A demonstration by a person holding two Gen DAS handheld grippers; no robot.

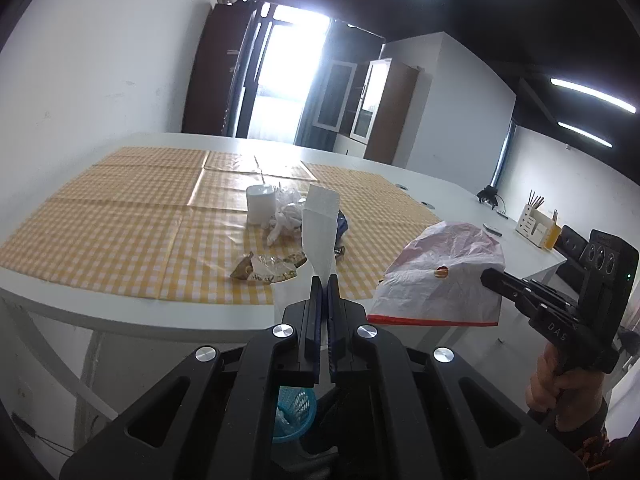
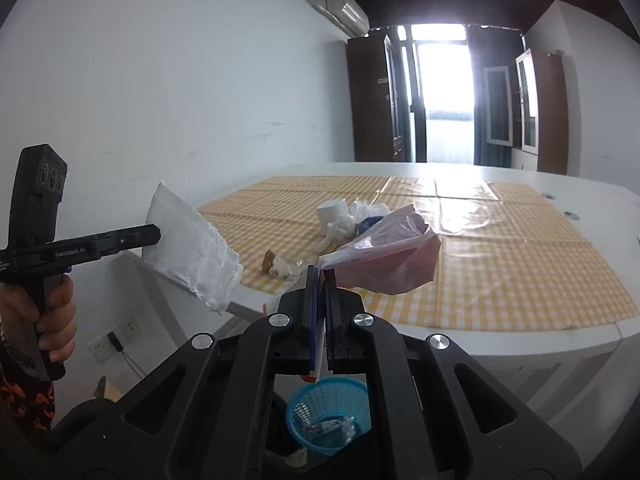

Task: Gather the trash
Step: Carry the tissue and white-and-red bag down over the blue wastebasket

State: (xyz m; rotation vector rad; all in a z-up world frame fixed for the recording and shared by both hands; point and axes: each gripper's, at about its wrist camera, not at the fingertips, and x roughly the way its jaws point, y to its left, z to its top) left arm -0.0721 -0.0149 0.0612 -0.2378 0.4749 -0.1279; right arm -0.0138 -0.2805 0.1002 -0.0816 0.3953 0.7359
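Note:
My left gripper (image 1: 325,278) is shut on the lower end of a white crumpled paper bag (image 1: 320,228), which stands up from its tips. From the right wrist view, the left gripper (image 2: 156,236) holds that paper bag (image 2: 192,252) off the table's left edge. My right gripper (image 2: 320,273) is shut on a pink plastic bag (image 2: 384,256) that billows over the table's near edge. In the left wrist view, the right gripper (image 1: 486,276) and the pink bag (image 1: 440,280) are at the right. A white cup (image 1: 260,204), crumpled clear plastic (image 1: 286,216), a blue wrapper (image 1: 343,226) and a brown snack wrapper (image 1: 268,270) lie on the yellow checked cloth (image 1: 120,220).
A blue mesh basket (image 2: 332,404) with some trash in it stands on the floor below the grippers, in front of the white table (image 2: 520,340). A desk organiser (image 1: 536,226) sits at the table's far right. A person's hand (image 2: 56,312) grips each handle.

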